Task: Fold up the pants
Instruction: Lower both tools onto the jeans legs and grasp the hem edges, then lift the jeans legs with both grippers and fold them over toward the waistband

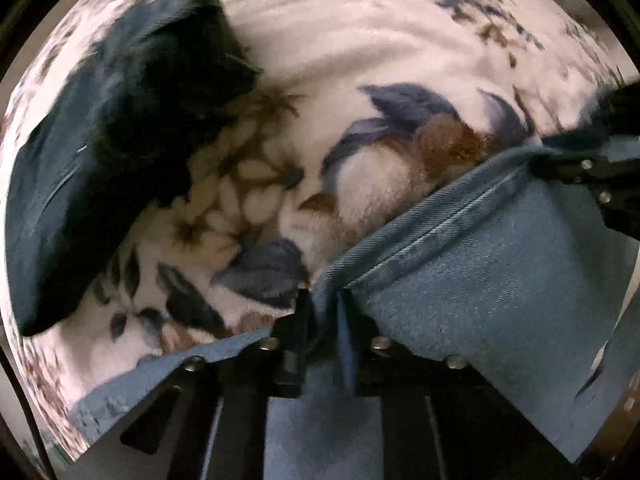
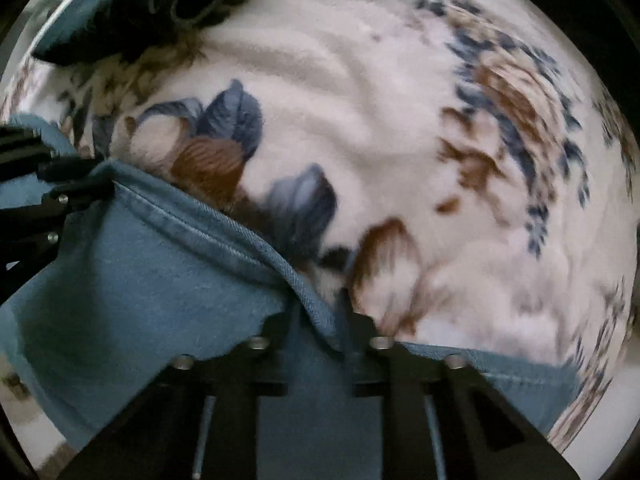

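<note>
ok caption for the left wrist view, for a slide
Left gripper shut on the blue denim pants hem over a floral blanket.

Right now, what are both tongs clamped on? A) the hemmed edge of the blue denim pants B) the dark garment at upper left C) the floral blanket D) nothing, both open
A: the left tongs and the right tongs each pinch the stitched edge of the blue denim pants, stretched between them above the floral blanket.
</note>
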